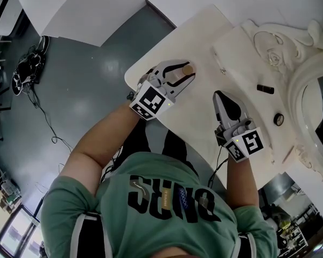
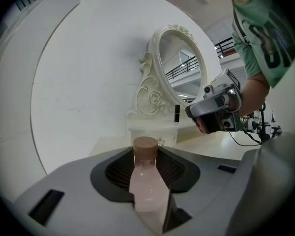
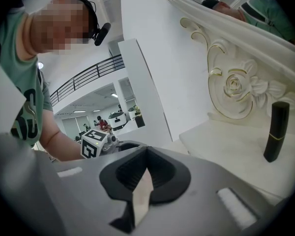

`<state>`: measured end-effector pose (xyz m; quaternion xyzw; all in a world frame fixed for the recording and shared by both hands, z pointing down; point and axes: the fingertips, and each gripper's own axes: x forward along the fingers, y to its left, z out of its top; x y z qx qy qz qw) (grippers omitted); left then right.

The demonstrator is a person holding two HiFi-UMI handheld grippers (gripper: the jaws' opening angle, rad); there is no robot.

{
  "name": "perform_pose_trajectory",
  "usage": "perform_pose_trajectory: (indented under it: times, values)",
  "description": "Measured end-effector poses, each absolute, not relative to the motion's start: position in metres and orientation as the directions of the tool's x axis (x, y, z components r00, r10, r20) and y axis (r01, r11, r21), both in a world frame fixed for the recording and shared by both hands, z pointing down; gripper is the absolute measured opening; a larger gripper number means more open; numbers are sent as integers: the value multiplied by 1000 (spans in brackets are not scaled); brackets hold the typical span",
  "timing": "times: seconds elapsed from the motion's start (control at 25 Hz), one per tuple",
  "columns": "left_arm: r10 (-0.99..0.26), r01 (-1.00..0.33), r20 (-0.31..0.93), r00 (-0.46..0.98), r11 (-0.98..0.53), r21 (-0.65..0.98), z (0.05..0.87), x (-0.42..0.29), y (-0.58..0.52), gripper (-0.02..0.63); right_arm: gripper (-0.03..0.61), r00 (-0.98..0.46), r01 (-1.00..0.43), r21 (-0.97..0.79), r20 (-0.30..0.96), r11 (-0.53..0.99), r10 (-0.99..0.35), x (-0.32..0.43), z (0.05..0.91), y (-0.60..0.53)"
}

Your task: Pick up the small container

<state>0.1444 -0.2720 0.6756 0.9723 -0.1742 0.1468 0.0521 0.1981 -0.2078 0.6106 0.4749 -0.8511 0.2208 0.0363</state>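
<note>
The small container (image 2: 147, 181) is a pale pink bottle with a brown cap (image 1: 188, 69). It sits between the jaws of my left gripper (image 1: 184, 73), whose dark pads close against its sides in the left gripper view. That gripper (image 2: 146, 157) is over the near left part of the cream table (image 1: 194, 128). Whether the bottle rests on the table I cannot tell. My right gripper (image 1: 219, 95) hovers over the table's middle, jaws together with nothing in them; in its own view (image 3: 146, 154) only a thin slit shows.
An ornate white mirror (image 1: 312, 74) stands on a raised shelf (image 1: 242, 52) at the right. On the shelf are a black lipstick tube (image 3: 276, 131) and a small round dark item (image 1: 279, 119). Grey floor (image 1: 86, 85) lies past the table's left edge.
</note>
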Motion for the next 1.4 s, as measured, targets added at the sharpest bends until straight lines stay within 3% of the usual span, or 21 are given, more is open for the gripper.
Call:
perform_pose_trajectory:
  times: [0.72,1.4]
  values:
    - [-306,-333,301,903,-942,41,664,145,-267,141,11,-540,-831,-313,258,459,-801,198,595,-211]
    - [-335,-353,251,908,-935,29,594,128,-275,141,11,-536,-834,-281,213,475,-817,192,548,-220]
